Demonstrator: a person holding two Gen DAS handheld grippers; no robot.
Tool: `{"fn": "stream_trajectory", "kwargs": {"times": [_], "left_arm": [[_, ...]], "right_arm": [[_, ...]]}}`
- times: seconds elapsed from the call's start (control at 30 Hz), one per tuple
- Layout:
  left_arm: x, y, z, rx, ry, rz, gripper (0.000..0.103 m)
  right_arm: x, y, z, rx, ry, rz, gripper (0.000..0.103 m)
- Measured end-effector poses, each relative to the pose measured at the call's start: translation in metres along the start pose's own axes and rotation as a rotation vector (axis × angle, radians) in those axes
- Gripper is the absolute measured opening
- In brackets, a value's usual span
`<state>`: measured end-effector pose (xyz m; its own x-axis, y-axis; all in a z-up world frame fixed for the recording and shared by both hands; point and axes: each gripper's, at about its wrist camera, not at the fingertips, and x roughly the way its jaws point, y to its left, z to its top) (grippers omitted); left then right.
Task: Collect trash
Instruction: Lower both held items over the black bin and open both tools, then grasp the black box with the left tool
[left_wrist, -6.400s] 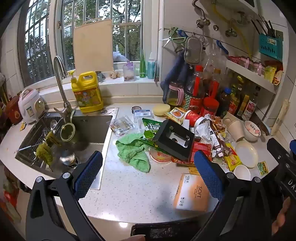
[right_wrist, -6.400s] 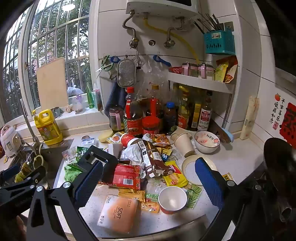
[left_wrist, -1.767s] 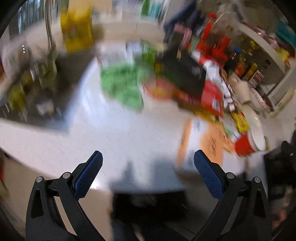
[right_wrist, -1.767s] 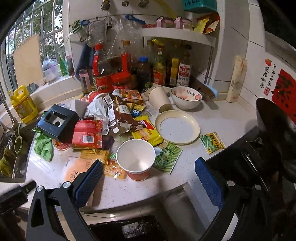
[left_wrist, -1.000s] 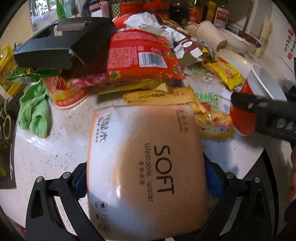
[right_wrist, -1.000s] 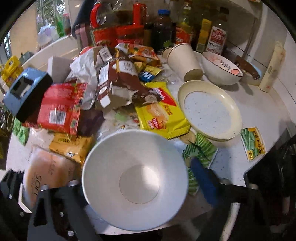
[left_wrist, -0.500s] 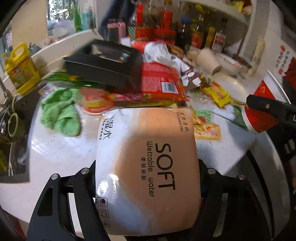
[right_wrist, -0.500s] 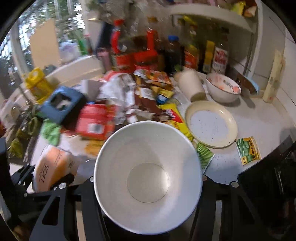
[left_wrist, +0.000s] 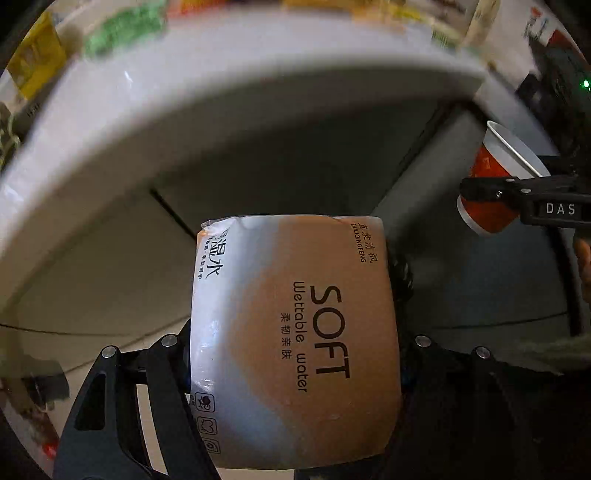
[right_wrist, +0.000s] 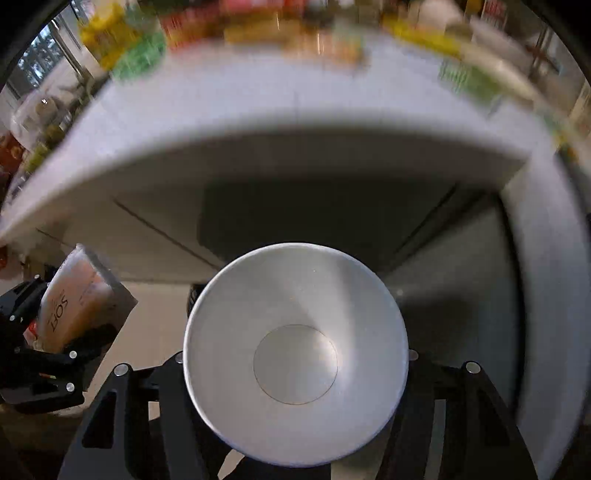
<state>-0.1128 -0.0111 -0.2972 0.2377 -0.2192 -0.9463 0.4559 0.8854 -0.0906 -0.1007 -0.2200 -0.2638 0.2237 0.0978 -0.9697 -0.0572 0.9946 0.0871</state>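
Left gripper (left_wrist: 295, 369) is clamped on the tissue pack (left_wrist: 295, 339), right gripper (right_wrist: 295, 369) on the paper cup (right_wrist: 295, 354); both point down beside the counter (left_wrist: 221, 74).

Two grippers show: the left gripper (left_wrist: 295, 369) at six o'clock of its own view, the right gripper (right_wrist: 295, 373) at six o'clock of its own.

One tissue pack (left_wrist: 295, 339), printed SOFT, sits at six o'clock in the left view.

One paper cup (right_wrist: 295, 354), white inside and red outside, sits at six o'clock in the right view.

One white countertop (left_wrist: 229, 74) arcs from nine to two o'clock; the litter along twelve o'clock is too blurred to count.
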Motion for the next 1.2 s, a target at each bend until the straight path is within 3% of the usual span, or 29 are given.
{"fn": "stream_trajectory", "kwargs": {"times": [0.1,0.2,0.3,0.5,0.63,0.67,0.77,0.93,1.07,1.2], "left_arm": [[0.042,0.003,-0.011,-0.02,0.052,0.006,0.077],[0.072,0.009,-0.013,-0.064,0.112,-0.028,0.084],[0.083,0.012,-0.01,-0.077,0.121,-0.032,0.09],[0.079,0.024,-0.004,-0.108,0.099,-0.008,0.092],[0.066,0.029,-0.003,-0.171,0.126,-0.142,0.093],[0.059,0.029,-0.002,-0.178,0.116,-0.138,0.093],[0.028,0.028,0.006,-0.191,0.047,-0.114,0.093],[-0.053,0.027,0.039,-0.185,-0.163,-0.043,0.093],[-0.113,0.044,0.094,-0.217,-0.365,-0.022,0.095],[-0.128,0.068,0.163,-0.263,-0.458,-0.023,0.096]], "right_arm": [[0.041,-0.002,-0.009,0.002,0.042,-0.028,0.063],[0.066,-0.004,-0.013,-0.003,0.066,-0.055,0.082],[0.073,-0.002,-0.015,-0.032,0.068,-0.067,0.093],[0.06,-0.009,-0.019,-0.019,0.058,-0.071,0.096],[0.035,-0.015,-0.015,0.007,0.018,-0.044,0.096],[0.033,-0.013,-0.011,0.006,0.002,-0.042,0.096],[0.002,-0.011,0.0,0.001,-0.071,-0.029,0.096],[-0.076,-0.011,0.041,0.007,-0.276,0.02,0.098],[-0.121,-0.002,0.097,-0.017,-0.436,0.068,0.098],[-0.144,0.011,0.174,-0.018,-0.542,0.097,0.098]]}}
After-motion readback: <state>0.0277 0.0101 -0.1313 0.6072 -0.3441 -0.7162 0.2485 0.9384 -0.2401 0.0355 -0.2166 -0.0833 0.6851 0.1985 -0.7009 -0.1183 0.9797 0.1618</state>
